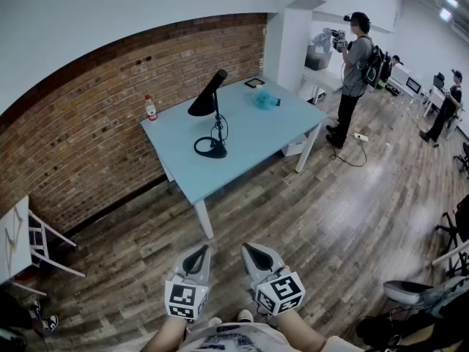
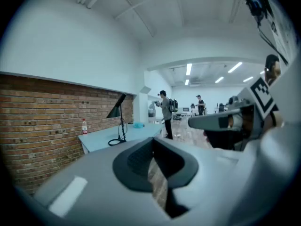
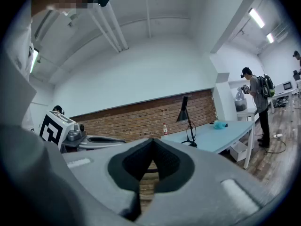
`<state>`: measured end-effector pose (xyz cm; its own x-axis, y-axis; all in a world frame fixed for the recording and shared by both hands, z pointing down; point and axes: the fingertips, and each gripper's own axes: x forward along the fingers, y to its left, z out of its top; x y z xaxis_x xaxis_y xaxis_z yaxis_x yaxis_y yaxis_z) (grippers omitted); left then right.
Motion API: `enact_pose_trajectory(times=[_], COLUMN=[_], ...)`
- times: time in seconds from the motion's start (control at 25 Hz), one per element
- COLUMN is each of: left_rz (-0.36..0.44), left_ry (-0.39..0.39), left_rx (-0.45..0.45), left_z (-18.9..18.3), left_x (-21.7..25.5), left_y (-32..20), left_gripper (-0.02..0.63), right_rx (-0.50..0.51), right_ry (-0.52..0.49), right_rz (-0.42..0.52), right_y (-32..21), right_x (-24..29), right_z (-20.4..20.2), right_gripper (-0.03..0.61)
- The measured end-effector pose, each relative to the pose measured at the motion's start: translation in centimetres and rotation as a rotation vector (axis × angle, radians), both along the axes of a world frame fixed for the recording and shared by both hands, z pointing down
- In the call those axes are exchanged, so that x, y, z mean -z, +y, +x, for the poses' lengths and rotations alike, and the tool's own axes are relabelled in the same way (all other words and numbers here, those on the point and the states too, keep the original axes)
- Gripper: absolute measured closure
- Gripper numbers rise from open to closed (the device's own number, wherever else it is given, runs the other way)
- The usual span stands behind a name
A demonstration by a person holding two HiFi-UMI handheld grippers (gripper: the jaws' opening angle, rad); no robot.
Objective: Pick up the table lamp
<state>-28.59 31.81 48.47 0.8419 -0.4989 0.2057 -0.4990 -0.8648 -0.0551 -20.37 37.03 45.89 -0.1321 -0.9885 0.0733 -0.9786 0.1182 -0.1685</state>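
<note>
The left gripper (image 2: 153, 147) has its jaws closed tip to tip, with nothing between them. The right gripper (image 3: 151, 149) is the same: pads meeting at the tips, empty. In the head view the left gripper (image 1: 196, 254) and right gripper (image 1: 258, 254) sit side by side, close together. Both are held low in front of the person, the tips angled slightly toward each other. Each of the two carries one marker cube (image 1: 185, 299) at its rear. Two bare forearms (image 1: 165, 336) run back from them to the bottom edge of the frame. Both grippers point roughly level across the wooden floor (image 1: 322, 218).

The table lamp (image 1: 207, 103) stands well ahead of both pairs of jaws, far out of reach. It is upright on its ring base, its black cone shade tilted down. In the left gripper view the lamp (image 2: 117, 110) lies ahead and a little left of the jaws. In the right gripper view it (image 3: 183, 112) lies ahead and to their right.

There is one lamp, on one pale blue table (image 1: 256, 134). The table also bears one bottle (image 1: 150, 108) with a red cap near the brick wall (image 1: 88, 116). One teal bundle (image 1: 266, 100) and one dark flat item (image 1: 255, 83) lie beyond the lamp. Farther off, to the right of the jaws, three people (image 1: 357, 64) are in view in the background.
</note>
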Motion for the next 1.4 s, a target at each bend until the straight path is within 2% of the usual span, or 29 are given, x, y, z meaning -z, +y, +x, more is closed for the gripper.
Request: enact_pose_trajectory(times=[0.28, 0.6, 1.04, 1.28, 1.4], left_rz=[0.018, 0.003, -0.010, -0.008, -0.025], left_ry=[0.002, -0.002, -0.007, -0.022, -0.018], left_rx=[-0.012, -0.008, 0.054, 0.019, 0.031], left_z=[0.7, 2.0, 4.5, 6.8, 7.3], left_x=[0.3, -0.2, -1.4, -1.9, -2.7], left_y=[-0.1, 1.1, 3.4, 2.8, 1.2], left_gripper=[0.621, 0.621, 0.621, 0.621, 0.621], right_rx=[-0.017, 0.007, 0.045, 0.072, 0.079], right_ry=[0.000, -0.038, -0.065, -0.076, -0.078], right_rz=[-0.002, -0.016, -0.032, -0.036, -0.043], right_y=[0.0, 1.0, 4.2, 2.8, 1.4], right_x=[0.2, -0.6, -1.7, -2.2, -2.8], right_z=[0.8, 2.0, 5.6, 6.8, 7.2], right_gripper=[0.581, 0.580, 0.580, 0.580, 0.580])
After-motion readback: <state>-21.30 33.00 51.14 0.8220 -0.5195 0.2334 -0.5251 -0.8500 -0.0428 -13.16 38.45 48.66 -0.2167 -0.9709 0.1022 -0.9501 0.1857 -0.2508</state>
